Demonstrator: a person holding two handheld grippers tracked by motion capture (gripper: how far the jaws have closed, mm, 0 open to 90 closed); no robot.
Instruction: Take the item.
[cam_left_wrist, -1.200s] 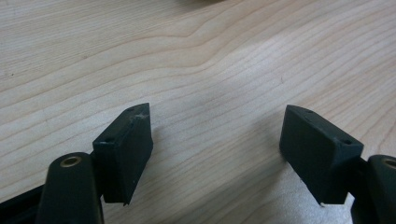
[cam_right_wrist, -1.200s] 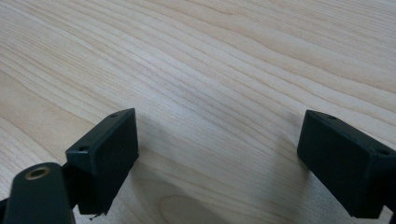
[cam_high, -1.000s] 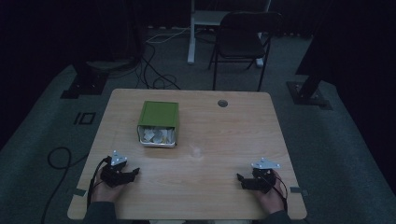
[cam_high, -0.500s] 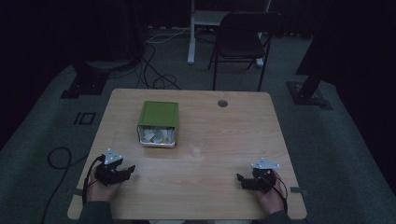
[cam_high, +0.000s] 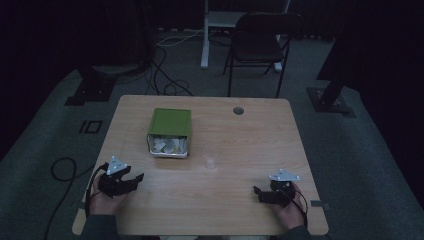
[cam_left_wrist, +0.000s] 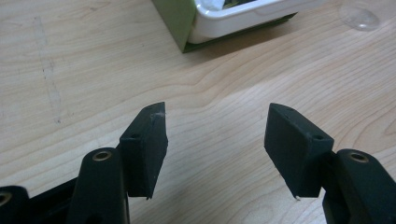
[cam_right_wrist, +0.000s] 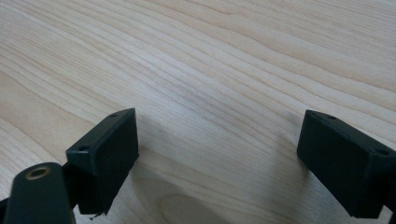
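Both grippers idle at the surface's near edge.
Left gripper (cam_high: 131, 180) fingers, just narrowing, gape empty toward the green box (cam_high: 170, 131); right gripper (cam_high: 260, 192) fingers wide, empty.

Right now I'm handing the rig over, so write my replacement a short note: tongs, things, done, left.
Left tongs: open, nothing between them, jaws just been closing a little, near the table's front left.
Right tongs: open, empty, low over the front right.
Green box: left of centre, white tray of pale pieces at its near side. Small clear piece lies beside it.
Done: nothing gripped.
Left: probably reach for the tray.
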